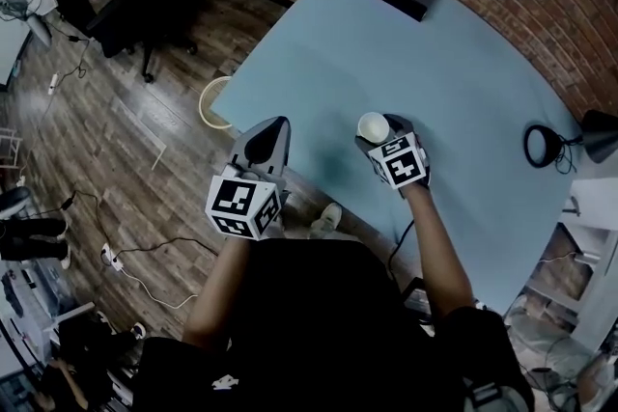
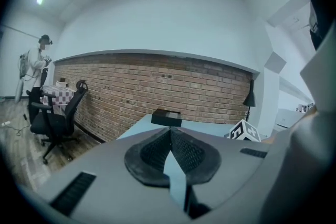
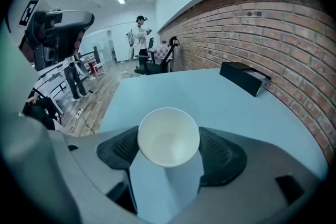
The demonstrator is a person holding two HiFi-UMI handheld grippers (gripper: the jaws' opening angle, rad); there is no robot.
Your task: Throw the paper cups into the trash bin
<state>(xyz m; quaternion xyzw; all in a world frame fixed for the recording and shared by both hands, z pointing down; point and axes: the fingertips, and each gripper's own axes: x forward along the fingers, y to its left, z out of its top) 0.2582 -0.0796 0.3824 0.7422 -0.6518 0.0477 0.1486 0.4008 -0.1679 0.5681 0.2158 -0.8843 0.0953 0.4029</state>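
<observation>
White empty paper cup (image 3: 168, 136) clamped in right hand-held gripper (image 3: 169, 148); left hand-held gripper (image 2: 169, 132) closed.

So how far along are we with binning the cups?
Done: no loose cups show on the table, though what is inside the trash bin can't be made out. In hand: the right gripper holds one paper cup. Left: carry it to the trash bin on the floor and drop it. The left gripper is shut and empty.

Right tongs (image 3: 169, 156) clamp white paper cup (image 3: 168, 136), mouth facing camera; blue table (image 3: 210, 97) beyond.
</observation>
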